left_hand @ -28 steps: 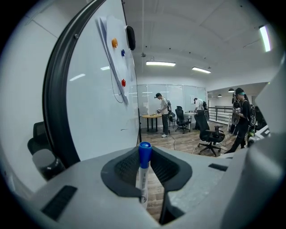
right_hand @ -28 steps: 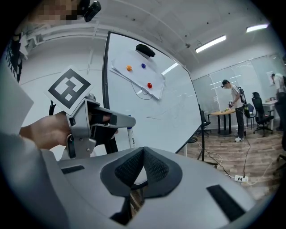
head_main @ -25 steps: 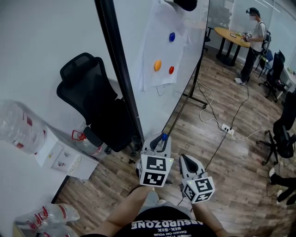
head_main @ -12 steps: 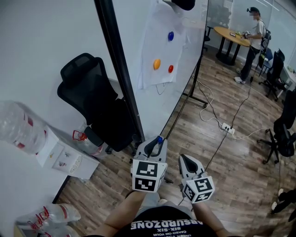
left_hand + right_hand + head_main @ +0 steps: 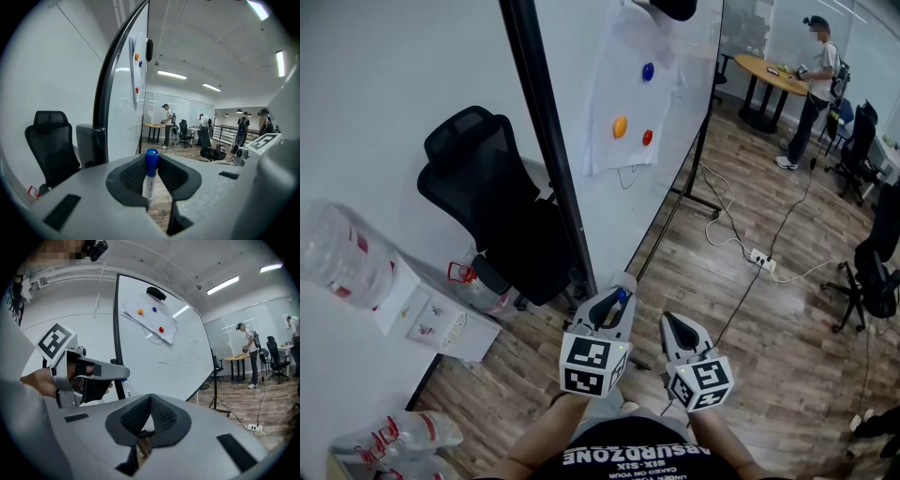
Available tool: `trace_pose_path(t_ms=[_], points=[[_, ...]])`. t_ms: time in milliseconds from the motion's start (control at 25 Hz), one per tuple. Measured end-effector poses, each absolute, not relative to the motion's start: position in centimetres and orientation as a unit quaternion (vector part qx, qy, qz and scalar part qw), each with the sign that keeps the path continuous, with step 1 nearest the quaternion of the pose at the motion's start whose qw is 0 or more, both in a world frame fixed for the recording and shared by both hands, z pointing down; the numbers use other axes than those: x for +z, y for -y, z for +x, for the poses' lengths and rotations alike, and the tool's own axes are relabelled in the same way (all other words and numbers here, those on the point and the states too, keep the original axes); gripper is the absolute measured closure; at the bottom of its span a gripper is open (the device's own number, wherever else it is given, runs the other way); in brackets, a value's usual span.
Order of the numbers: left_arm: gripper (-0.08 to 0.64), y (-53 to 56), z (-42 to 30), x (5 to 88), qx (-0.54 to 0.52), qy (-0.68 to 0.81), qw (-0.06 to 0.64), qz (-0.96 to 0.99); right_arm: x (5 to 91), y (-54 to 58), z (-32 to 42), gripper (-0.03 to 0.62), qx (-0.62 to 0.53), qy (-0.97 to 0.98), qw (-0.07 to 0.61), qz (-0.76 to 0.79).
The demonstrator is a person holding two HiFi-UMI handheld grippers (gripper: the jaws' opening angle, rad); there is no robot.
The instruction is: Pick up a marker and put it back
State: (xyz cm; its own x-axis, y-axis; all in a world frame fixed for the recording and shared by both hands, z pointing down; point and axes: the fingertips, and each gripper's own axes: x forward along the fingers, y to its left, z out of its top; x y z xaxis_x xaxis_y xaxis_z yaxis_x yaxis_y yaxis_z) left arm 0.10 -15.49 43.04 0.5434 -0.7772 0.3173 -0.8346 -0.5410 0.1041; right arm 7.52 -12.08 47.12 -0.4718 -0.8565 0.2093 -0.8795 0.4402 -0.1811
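Marker [image 5: 149, 183] judged light, stiff, slick; I held barrel mid-length in left gripper [image 5: 616, 300], cap up. Right gripper [image 5: 675, 327] closed, empty.

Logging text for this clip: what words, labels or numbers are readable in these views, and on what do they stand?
"ABSURDZONE": white print, upside down, on the person's black T-shirt.
"SIX-SIX": same shirt; the smaller line by it is unreadable.
Print on the blue-capped white marker: too blurred.
Labels on the white cardboard box: too blurred.
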Motion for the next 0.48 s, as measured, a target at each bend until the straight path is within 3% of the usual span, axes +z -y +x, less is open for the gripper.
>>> trace_pose_path(t_ms=[480], points=[[0.482,14.1,-0.7,46.8,0.130,0.449,0.121,0.876,47.1,11.8,7.5,0.594,0.131,0.846,0.042,0.514]])
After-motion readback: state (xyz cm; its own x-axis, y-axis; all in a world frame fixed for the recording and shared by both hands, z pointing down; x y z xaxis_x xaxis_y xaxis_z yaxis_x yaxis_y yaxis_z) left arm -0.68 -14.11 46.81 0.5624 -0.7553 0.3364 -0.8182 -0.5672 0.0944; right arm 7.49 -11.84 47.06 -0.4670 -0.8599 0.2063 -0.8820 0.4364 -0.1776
